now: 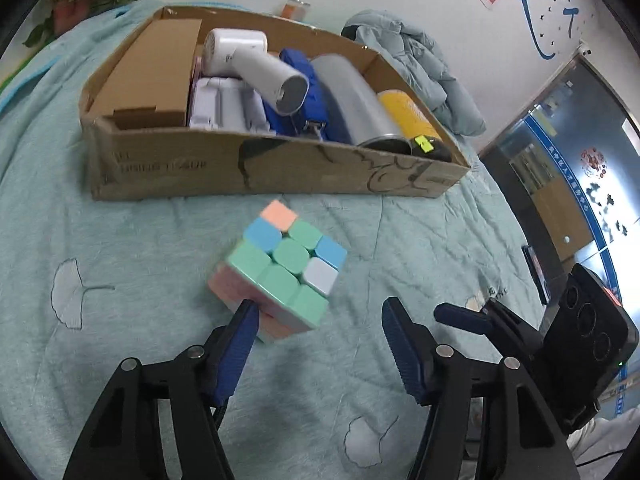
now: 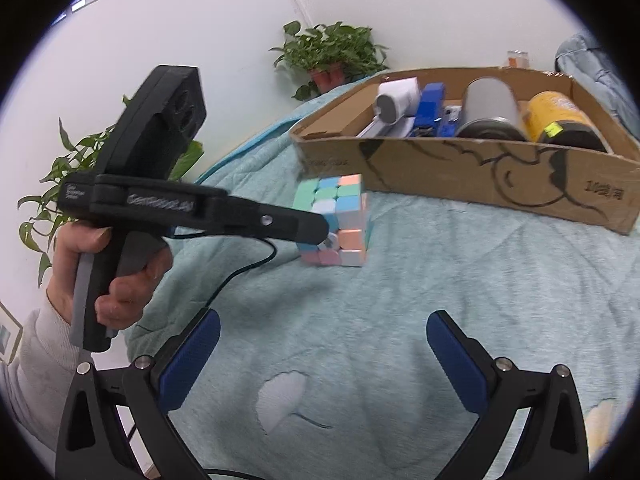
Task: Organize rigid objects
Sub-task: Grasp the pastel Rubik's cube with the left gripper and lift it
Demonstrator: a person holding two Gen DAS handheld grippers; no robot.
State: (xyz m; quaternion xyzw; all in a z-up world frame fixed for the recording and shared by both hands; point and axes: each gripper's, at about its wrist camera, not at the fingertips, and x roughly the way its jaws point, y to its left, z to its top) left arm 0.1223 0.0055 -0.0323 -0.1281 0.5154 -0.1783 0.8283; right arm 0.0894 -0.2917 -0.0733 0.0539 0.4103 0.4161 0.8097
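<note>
I am seeing the left gripper with its blue fingers standing apart around the near corner of the pastel puzzle cube; the left finger is touching the cube's lower edge, the right finger is standing clear of it, so nothing is clamped. No earlier view to compare, so I am noting only that the cube is lying tilted on the pale teal quilt, just in front of the cardboard box. In the right wrist view the same gripper is reaching in from the left, a hand wrapped on its grip, its tip meeting the cube's side. The right gripper is hanging with its fingers spread wide and nothing between them, well short of the cube, over bare quilt. Working outward: the box is sitting on the quilt behind the cube, holding a brown carton, a white hair dryer, a blue folded item, a grey cylinder and a yellow canister with a black lid. Beyond the box I am seeing a bundled blue-grey jacket, potted plants and a white wall.
</note>
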